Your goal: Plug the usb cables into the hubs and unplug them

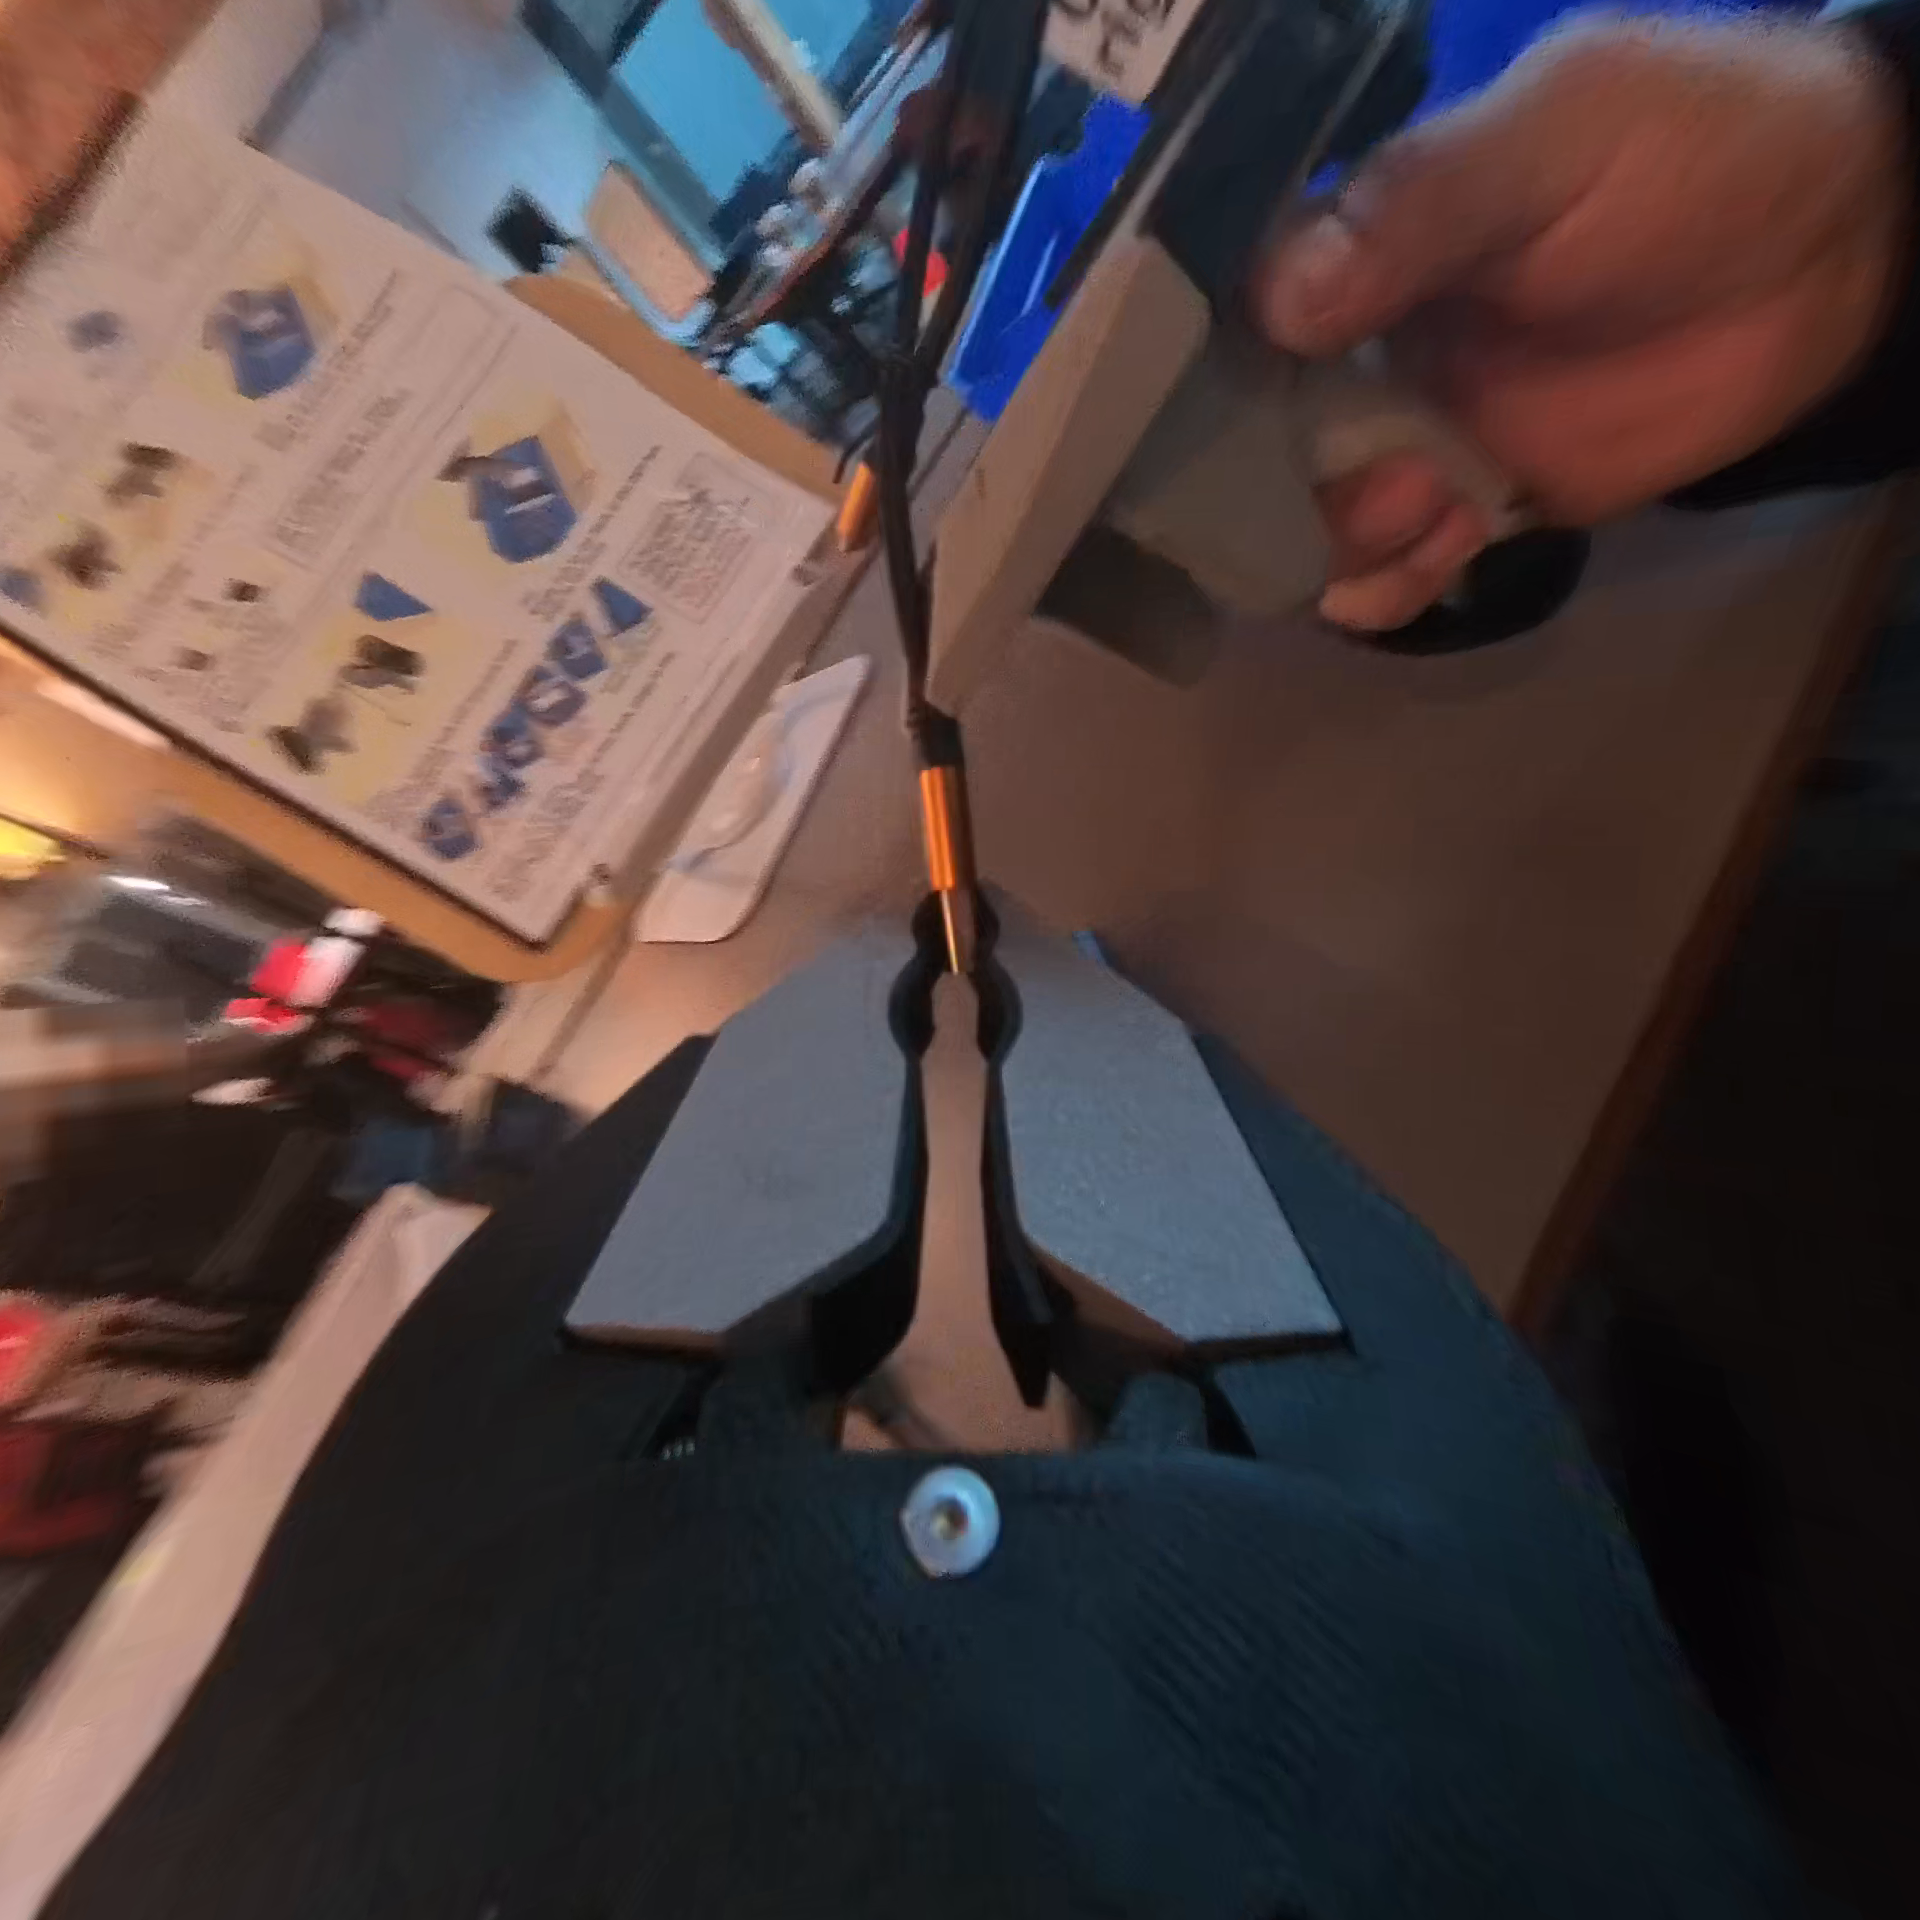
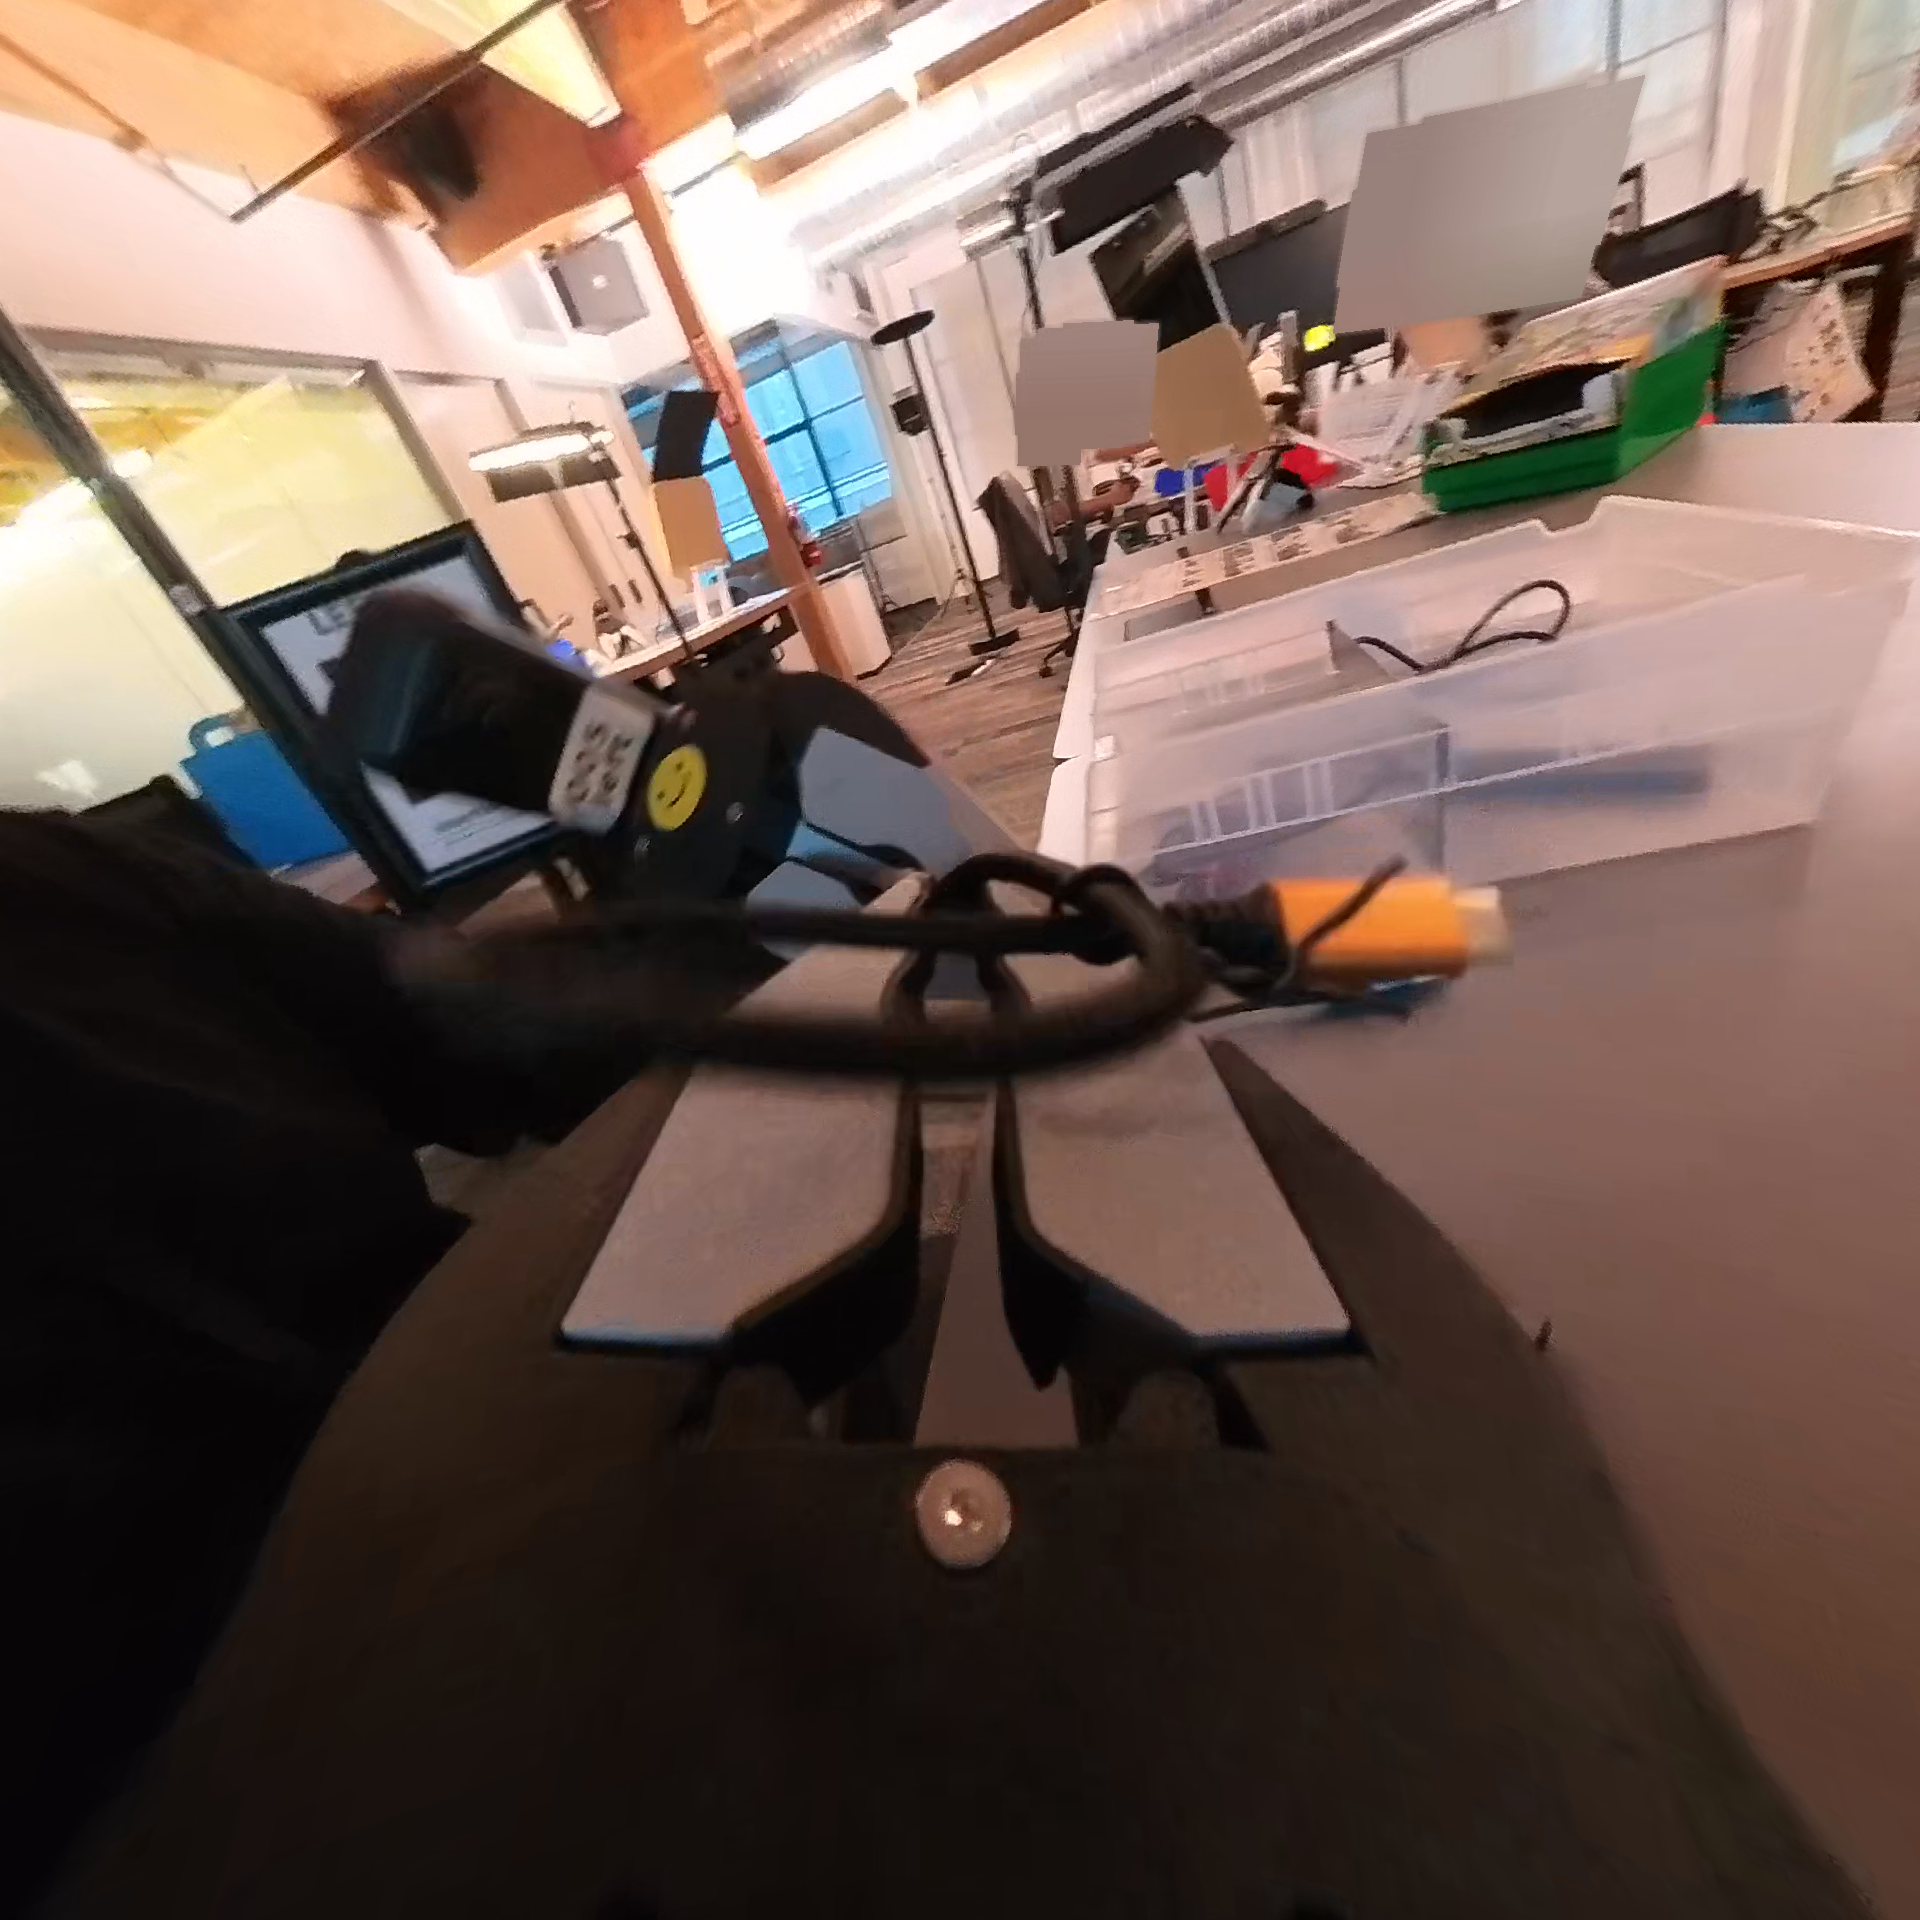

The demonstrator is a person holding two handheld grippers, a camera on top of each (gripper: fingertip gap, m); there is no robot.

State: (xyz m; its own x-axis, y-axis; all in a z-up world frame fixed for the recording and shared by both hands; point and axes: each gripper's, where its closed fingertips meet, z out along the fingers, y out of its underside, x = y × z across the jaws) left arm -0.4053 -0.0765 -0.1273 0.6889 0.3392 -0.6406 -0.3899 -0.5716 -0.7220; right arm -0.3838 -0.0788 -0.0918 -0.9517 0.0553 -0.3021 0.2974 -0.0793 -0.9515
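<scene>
The left gripper (image 1: 954,951) pinches the metal tip of an orange-shelled USB plug (image 1: 945,826). The right gripper (image 2: 954,982), tilted above the table (image 2: 1662,1143), clamps the black cable (image 2: 1039,1023), its other orange plug (image 2: 1371,925) jutting right.

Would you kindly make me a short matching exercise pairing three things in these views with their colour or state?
Things:
1. cable plug
2. storage bin
3. left gripper

States:
A. clear plastic
B. shut on the plug's tip
C. orange shell

Pairs: 1-C, 2-A, 3-B
</scene>
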